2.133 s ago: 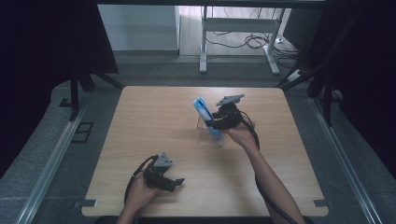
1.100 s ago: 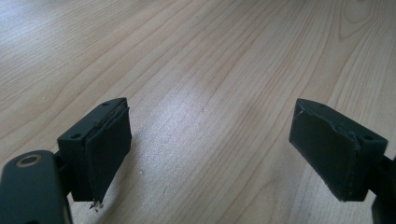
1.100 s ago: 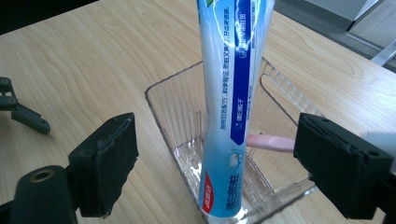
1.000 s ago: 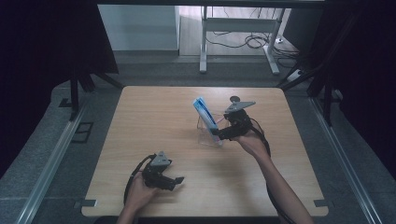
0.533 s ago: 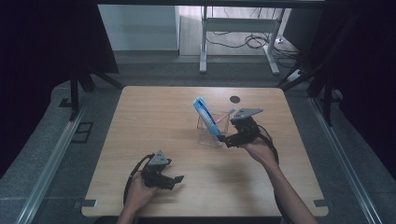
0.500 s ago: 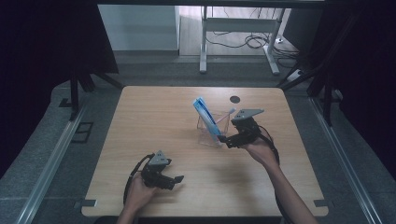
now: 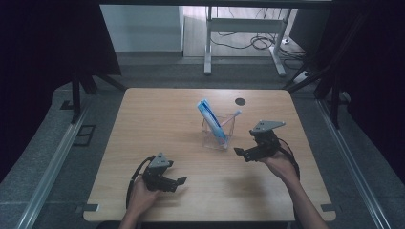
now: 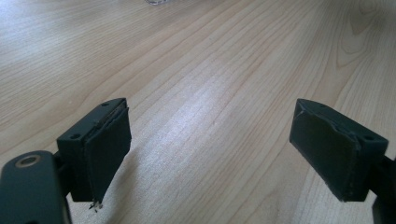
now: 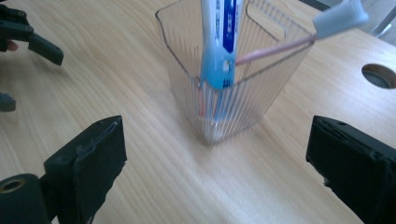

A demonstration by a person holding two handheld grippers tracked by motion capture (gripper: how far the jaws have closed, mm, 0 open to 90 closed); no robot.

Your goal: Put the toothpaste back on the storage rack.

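Right tool [image 7: 243,153] — jaws spread — hovers beside the clear holder [image 7: 218,131]; left tool [image 7: 173,182], also spread, rests near the table [image 7: 143,119] edge.

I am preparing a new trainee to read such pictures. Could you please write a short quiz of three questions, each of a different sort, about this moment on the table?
1. True or false: the right gripper is shut on the toothbrush.
2. Multiple choice: the blue toothpaste tube is A) flat on the wooden table, B) leaning in the clear ribbed cup, C) held in the left gripper.
3. Fill in: the toothbrush head points toward the round ___ in the table.

Key: 1 false, its jaws stand open and empty. 2 B. 3 hole.
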